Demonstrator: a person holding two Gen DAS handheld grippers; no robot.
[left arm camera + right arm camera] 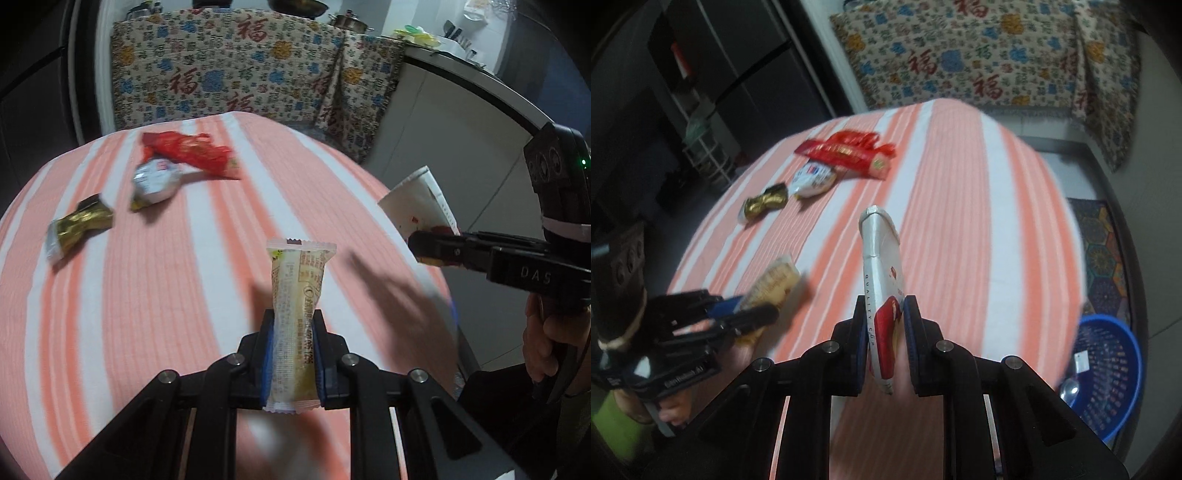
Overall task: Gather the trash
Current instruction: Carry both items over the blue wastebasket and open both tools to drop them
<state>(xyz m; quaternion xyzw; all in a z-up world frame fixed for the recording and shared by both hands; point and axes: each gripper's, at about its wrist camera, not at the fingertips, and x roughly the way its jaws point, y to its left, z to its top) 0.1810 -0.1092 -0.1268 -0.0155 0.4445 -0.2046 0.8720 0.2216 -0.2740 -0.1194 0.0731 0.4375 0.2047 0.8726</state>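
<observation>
Cream-coloured and printed, a long snack wrapper (295, 321) is standing pinched between the blue pads of the left gripper (293, 332), its crimped top end sticking out past the fingertips and its lower end poking back behind them. The right gripper (886, 325) is clamping a flattened paper cup (882, 295), white with a red patch, which is rising edge-on out of the narrow jaws; in the left wrist view the same cup (417, 203) is showing beyond the right edge of the table. Both held pieces are hanging above the orange-and-white striped cloth (184, 295) covering the table. Further off, toward the far left corner of the cloth, three more pieces are lying: a gold wrapper (79, 227) nearest the left edge, a silver-white packet (155, 184) just beside it, and a red wrapper (192, 151) touching the packet's far side. A blue plastic basket (1108, 373) is sitting on the floor off the table's right edge.
</observation>
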